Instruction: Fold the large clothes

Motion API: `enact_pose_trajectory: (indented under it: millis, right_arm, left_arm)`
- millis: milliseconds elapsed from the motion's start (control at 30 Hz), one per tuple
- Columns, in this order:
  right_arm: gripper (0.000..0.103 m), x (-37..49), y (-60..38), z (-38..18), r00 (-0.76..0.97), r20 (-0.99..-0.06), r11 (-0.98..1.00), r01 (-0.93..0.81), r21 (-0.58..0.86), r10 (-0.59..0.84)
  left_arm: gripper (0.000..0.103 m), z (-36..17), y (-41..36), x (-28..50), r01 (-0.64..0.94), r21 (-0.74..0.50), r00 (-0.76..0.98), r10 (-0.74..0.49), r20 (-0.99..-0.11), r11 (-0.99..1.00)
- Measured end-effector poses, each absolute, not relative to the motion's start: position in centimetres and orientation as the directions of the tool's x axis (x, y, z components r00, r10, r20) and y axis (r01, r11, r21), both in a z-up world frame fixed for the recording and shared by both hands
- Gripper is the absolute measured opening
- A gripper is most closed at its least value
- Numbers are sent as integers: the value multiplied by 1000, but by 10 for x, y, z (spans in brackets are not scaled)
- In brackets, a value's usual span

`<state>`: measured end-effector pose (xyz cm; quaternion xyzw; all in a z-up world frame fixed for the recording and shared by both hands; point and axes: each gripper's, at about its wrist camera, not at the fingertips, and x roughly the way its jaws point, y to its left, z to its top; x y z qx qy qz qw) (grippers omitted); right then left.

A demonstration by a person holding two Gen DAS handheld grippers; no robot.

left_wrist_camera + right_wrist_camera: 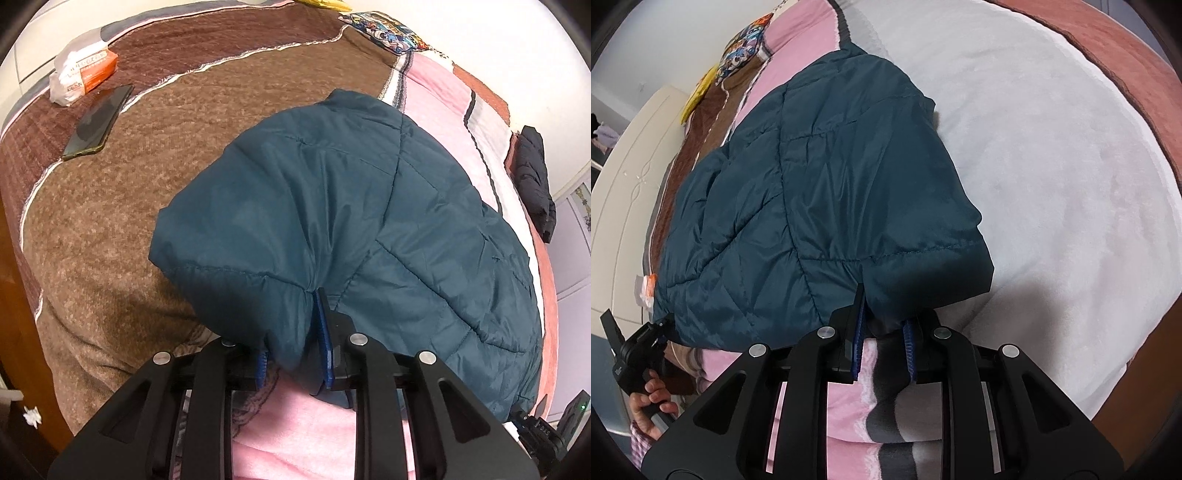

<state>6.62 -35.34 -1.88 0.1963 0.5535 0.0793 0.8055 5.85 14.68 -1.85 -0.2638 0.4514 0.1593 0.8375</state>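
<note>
Across the near edge of the bed lies your teal quilted puffer jacket (332, 206), hem toward you. Your left claw (293, 354) and right claw (882, 347) each pinch a hem corner. Lift both evenly, keep the hem taut, and carry it toward the collar, clear of the black phone (98, 122).

A dark teal quilted jacket (351, 221) — puffy, creased, doubled over — lies spread on the bed (110, 229), near hem lifted off the blanket.
</note>
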Motion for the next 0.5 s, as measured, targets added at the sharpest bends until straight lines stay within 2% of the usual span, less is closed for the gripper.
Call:
enact_pose_trajectory:
  millis: [267,467,500]
  right_arm:
    - [23,64,-345,-11,384,-883,925,154,349,269]
    - [26,58,-340,8,385,-900,931,210,300,203]
    - [26,56,-340,11,389,-902,933,215,289,190]
  left_arm:
    - [28,-19,150,58,-449,-320,560,-16,-828,834]
    - [45,-21,158,59,-394,-379,571,-100,-815,837]
    - [53,-22,160,59,-380,-406,573,-133,-809,831]
